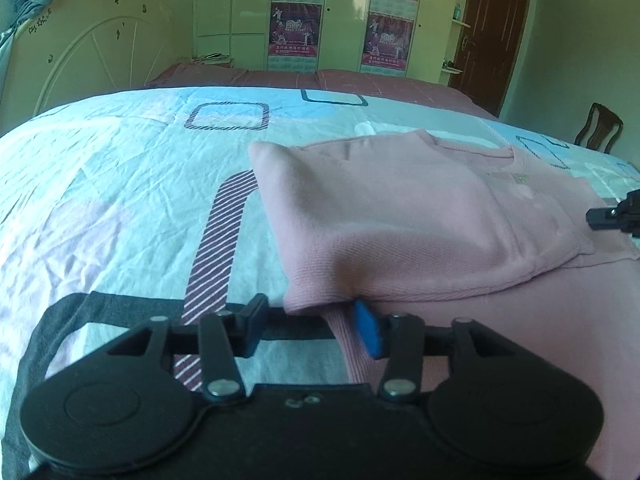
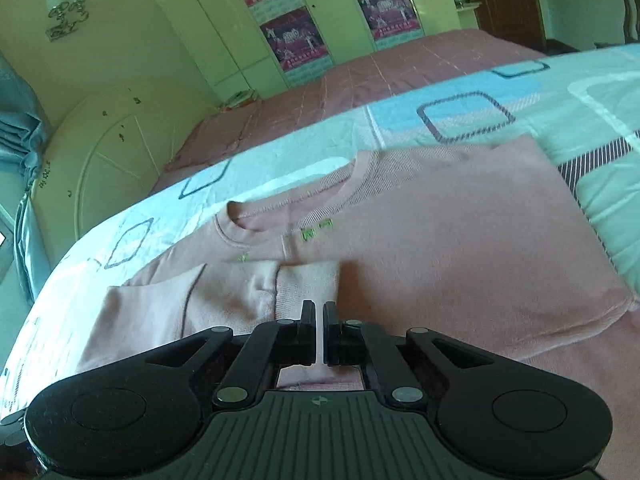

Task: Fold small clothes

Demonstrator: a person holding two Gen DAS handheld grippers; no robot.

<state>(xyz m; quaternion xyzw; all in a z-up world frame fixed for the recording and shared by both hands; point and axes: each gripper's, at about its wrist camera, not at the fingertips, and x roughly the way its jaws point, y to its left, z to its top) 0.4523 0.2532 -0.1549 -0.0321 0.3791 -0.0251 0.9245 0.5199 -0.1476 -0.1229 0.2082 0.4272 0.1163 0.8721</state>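
A: Left first, near to far. Go.

B: My left gripper (image 1: 316, 330) sits low at 6 o'clock in its own view, jaws spread wide, nothing pinched. The blue pad (image 1: 369, 334) on its right-hand finger touches the folded edge of the pink sweatshirt (image 1: 400, 216); the ribbed hem corner lies between the 2 fingers. The other finger is over the patterned bedsheet (image 1: 120, 184).

A: Where's the garment?

B: Flat on the sheet, from the fingers out toward 2 o'clock. 1 side is folded over the body, collar at the far end around 1 o'clock. Small green print below the collar, too blurred to read.

A: Right one?

B: My right gripper (image 2: 319, 320) is at 6 o'clock in its view, fingers nearly together with only a thin slit. Cannot tell if cloth is pinched. It's just above the folded sleeve cuff (image 2: 306, 286) lying across the chest. From the left view its tip shows at 3 o'clock, over the far side of the sweatshirt.

A: Beyond that?

B: Neckline at 11 o'clock in the right view, then bare sheet, then a pink bedspread (image 2: 360, 80). White headboard (image 1: 92, 48) at 10 o'clock, wardrobe (image 1: 344, 12) with 4 posters at 12, brown door (image 1: 496, 32) and a chair (image 1: 598, 128) at 2.
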